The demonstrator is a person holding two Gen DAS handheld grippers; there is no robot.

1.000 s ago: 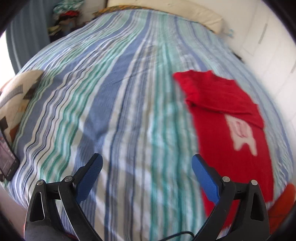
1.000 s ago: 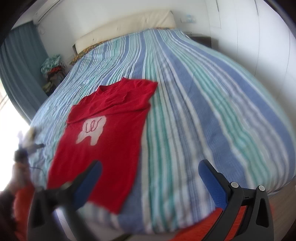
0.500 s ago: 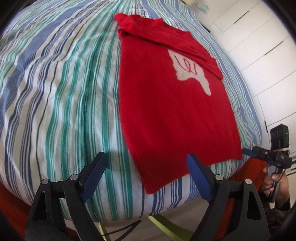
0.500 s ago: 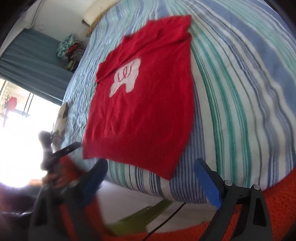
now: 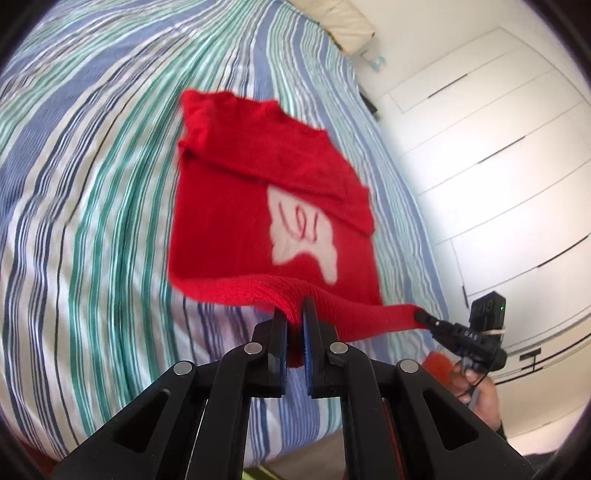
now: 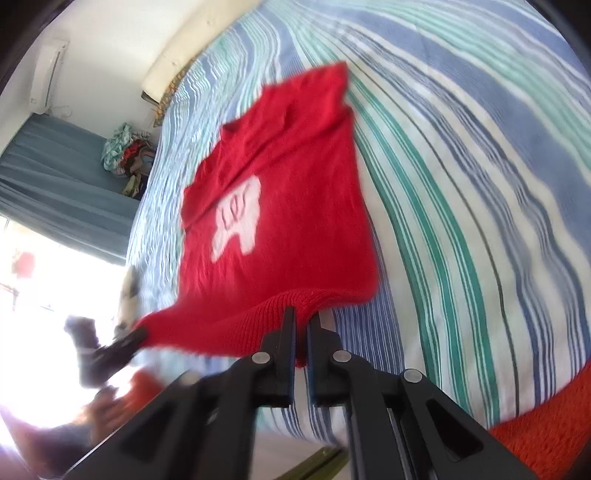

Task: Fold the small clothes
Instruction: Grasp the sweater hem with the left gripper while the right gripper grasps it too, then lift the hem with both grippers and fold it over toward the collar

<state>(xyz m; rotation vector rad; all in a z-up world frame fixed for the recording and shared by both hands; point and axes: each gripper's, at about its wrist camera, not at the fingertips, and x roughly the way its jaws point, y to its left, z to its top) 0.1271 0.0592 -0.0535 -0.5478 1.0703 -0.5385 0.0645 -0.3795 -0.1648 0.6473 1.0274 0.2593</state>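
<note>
Bedroom, left wrist view: striped bedspread (image 5: 92, 192) in blue, green and white covers the bed, with a cream pillow (image 5: 343, 22) at its far end and white cupboard doors (image 5: 491, 155) beyond its right side. Red sweater (image 5: 236, 206) with a pale tooth motif (image 5: 303, 229) lies flat on the bedspread, sleeves folded across the chest, ribbed hem nearest the camera and lifted off the bedspread. Left gripper (image 5: 294, 314): fingers pressed together, pinching the hem near its left corner. Right gripper (image 5: 424, 317): tips clamped on the hem's right corner.

Right wrist view: same bedspread (image 6: 461, 184); blue curtain (image 6: 51, 184) and a heap of clothes (image 6: 125, 155) beyond the bed's left side. Sweater (image 6: 295, 184) as above. Right gripper (image 6: 302, 317): fingers closed on the hem. Left gripper (image 6: 140, 334): blurred, at the hem's other corner.
</note>
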